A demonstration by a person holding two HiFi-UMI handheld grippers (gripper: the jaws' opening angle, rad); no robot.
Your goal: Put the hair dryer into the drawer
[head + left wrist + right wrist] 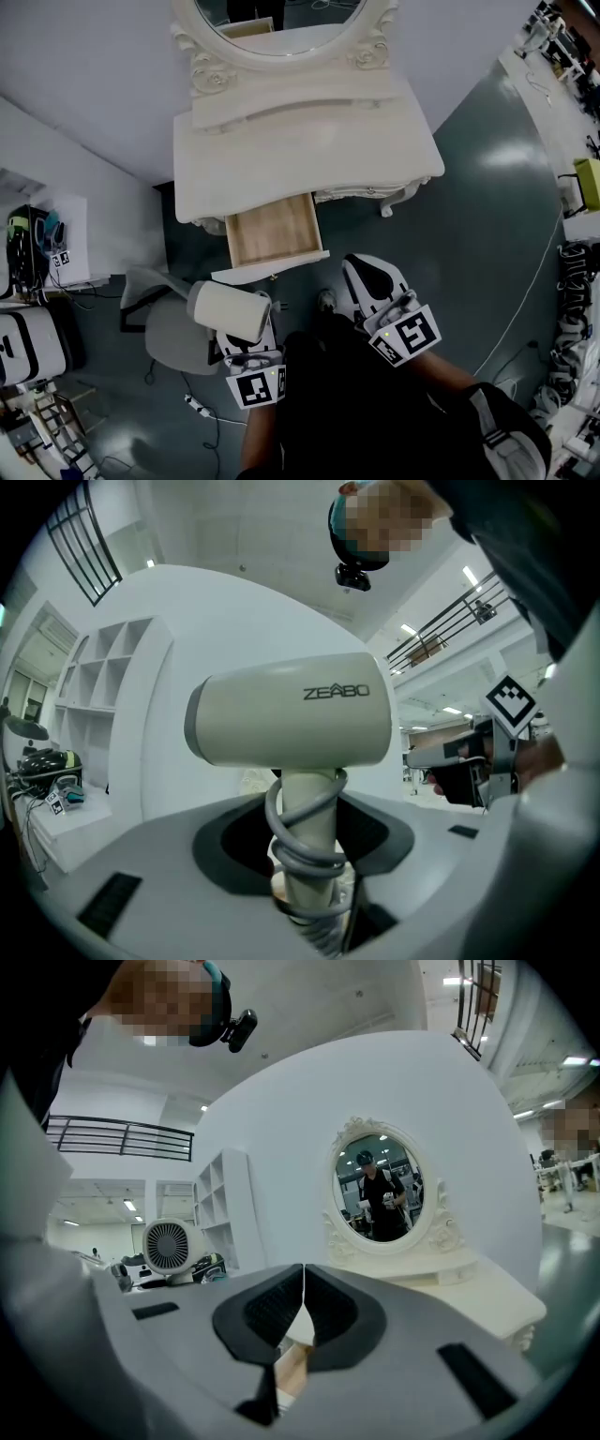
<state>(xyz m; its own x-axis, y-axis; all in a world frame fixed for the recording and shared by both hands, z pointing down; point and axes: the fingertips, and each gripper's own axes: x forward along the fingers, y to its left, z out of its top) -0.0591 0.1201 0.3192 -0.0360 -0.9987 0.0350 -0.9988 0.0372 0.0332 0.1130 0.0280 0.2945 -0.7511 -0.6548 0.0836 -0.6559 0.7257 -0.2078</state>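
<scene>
Nearest me, head view: my left gripper [246, 349] pinched the cream plastic barrel-shaped hair dryer [230, 311] by its handle, short of the open pale wooden drawer [275, 230]. Left gripper view: jaws clamped the cord-wrapped handle, barrel above them. Right gripper view: my right gripper [303, 1302] sat pressed together, empty.

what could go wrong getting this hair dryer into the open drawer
The left claw holds the hair dryer only by its handle, over the coiled cord, so the grip may slip or the dryer may swivel. The drawer looks narrow beside the dryer's barrel, which could catch on a side wall. The cord could uncoil and hang over the drawer front.
</scene>
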